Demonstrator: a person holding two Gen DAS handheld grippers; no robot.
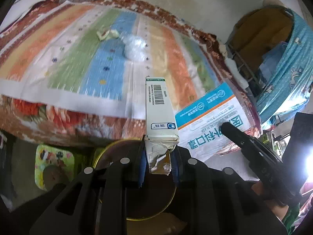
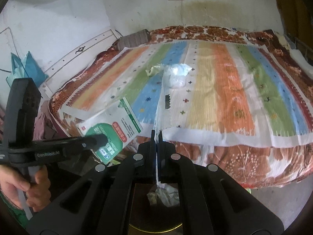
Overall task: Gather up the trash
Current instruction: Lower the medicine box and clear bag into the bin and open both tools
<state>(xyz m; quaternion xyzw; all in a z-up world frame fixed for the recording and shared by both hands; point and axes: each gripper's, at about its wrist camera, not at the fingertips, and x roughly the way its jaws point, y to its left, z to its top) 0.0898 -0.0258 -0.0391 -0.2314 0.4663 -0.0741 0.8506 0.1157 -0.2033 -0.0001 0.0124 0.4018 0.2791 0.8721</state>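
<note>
My left gripper (image 1: 158,156) is shut on a white carton box (image 1: 159,109) with a torn silver end, held upright over a round gold-rimmed bin (image 1: 109,152); the same box shows from its green-and-red side in the right wrist view (image 2: 111,131). My right gripper (image 2: 157,135) is shut on a flat white and blue mask package (image 1: 211,121), seen edge-on in the right wrist view (image 2: 160,98). A crumpled clear plastic bag (image 2: 177,75) and a yellowish wrapper (image 2: 151,69) lie on the striped bedspread (image 2: 225,90). The bin (image 2: 156,227) holds crumpled trash (image 2: 166,194).
A bed with a floral blanket (image 2: 244,156) fills the view, a grey pillow (image 2: 135,38) at its head. A blue bag (image 2: 25,68) hangs at the left. A green cartoon stool (image 1: 52,166) stands on the floor. A blue-covered shelf (image 1: 283,62) stands right.
</note>
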